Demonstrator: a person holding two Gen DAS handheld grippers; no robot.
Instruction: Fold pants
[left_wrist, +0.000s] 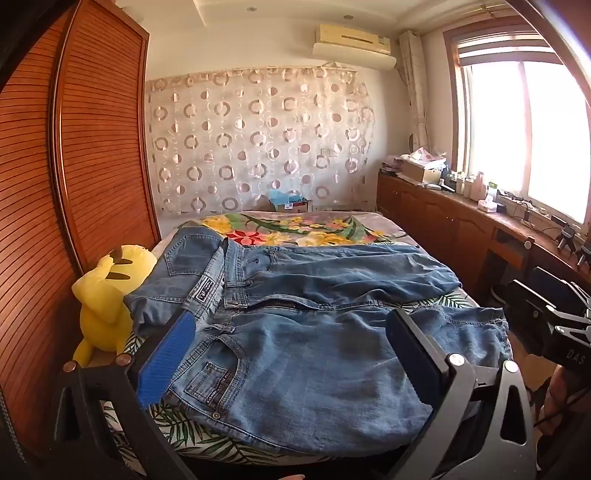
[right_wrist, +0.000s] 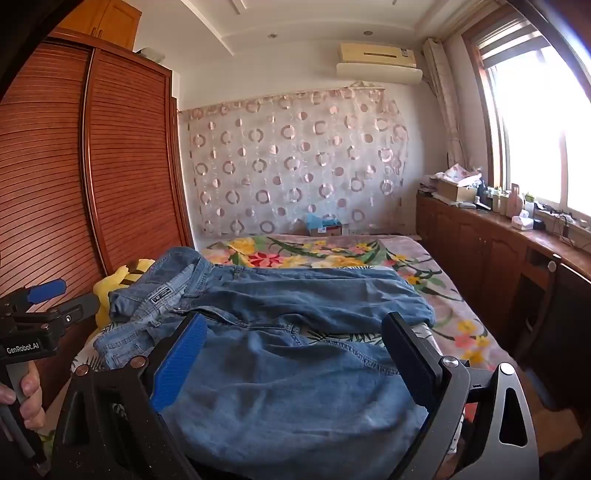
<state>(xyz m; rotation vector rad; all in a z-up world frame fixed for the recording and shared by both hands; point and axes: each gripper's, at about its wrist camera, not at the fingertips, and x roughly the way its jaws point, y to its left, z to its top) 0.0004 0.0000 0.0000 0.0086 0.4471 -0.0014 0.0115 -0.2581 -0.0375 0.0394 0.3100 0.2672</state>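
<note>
The left gripper (left_wrist: 295, 354) and the right gripper (right_wrist: 295, 354) both hover with jaws spread wide, nothing between the blue and black pads, above the faded blue denim pants (left_wrist: 314, 332). The left wrist view alone shows the waistband's near front pocket and most of the yellow plush toy (left_wrist: 107, 295) beside the waist; the right wrist view shows a hand (right_wrist: 31, 398) on the left gripper's handle. The pants lie crumpled across the floral-covered bed (left_wrist: 295, 227), legs pointing toward the window side.
</note>
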